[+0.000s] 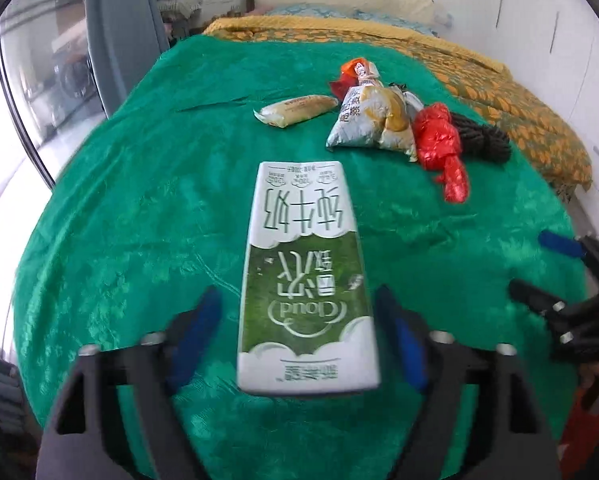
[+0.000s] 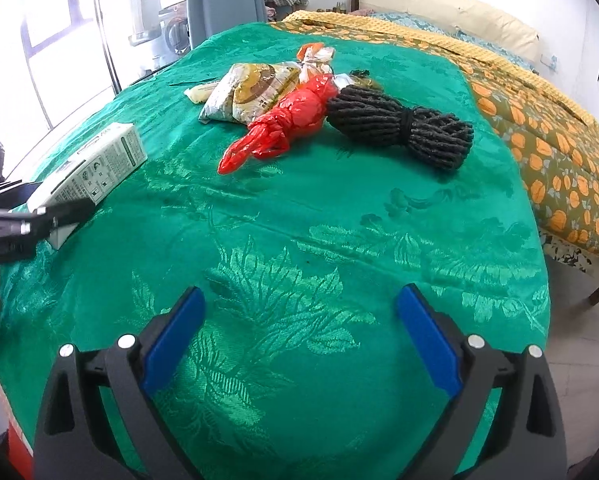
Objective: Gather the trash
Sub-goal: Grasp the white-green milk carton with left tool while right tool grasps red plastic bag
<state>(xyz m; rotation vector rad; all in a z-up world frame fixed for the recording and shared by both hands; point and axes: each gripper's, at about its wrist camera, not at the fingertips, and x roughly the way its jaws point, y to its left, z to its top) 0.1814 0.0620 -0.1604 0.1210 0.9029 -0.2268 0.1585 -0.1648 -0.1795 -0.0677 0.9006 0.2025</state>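
From your left wrist camera, your left gripper [image 1: 299, 344] has its jaws spread wide on either side of the milk carton [image 1: 305, 272], which lies flat on the green bedspread [image 1: 119, 200] near its front edge. The picture is smeared there, so you cannot tell whether the blue pads [image 1: 405, 340] touch the carton's sides. Toward the far edge lie a wrapped bread roll [image 1: 297, 110], a silver snack bag [image 1: 369, 122], a knotted red plastic bag [image 1: 439, 146] and a dark rope bundle [image 1: 481, 138], packed close together. Your right gripper [image 1: 567, 280] shows at the right edge.

From your right wrist camera, your right gripper [image 2: 299, 340] hangs released over bare bedspread [image 2: 339, 220] near the front edge, holding nothing. The carton [image 2: 99, 164] sits by the left edge, your left gripper [image 2: 35, 220] against it. The red bag [image 2: 283, 124] lies between the snack bag [image 2: 251, 92] and the rope bundle [image 2: 399, 124], touching both.
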